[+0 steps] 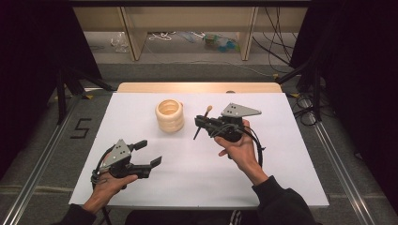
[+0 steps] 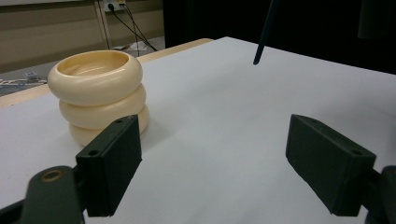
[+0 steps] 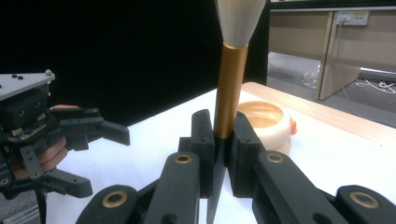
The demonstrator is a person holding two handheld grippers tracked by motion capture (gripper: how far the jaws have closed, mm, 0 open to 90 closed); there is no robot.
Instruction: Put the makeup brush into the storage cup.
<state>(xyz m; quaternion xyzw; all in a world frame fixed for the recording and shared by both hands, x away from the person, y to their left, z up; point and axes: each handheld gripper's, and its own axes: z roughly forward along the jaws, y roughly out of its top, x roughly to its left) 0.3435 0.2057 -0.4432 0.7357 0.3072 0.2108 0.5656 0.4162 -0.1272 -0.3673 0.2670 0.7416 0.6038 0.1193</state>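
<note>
One step is judged done, since the brush (image 3: 231,79) is clamped upright in the right gripper (image 1: 202,124) at frame centre, beside the ringed holder (image 1: 169,115), while the left gripper (image 1: 149,153), lower left, is held apart and empty, insertion remaining.

The high view looks forward and down from above the near edge of the white table (image 1: 281,154). Each gripper view sits low and close, looking along its own jaws. All three share the cream ringed pot (image 1: 169,115) (image 2: 100,93) (image 3: 264,122).
</note>
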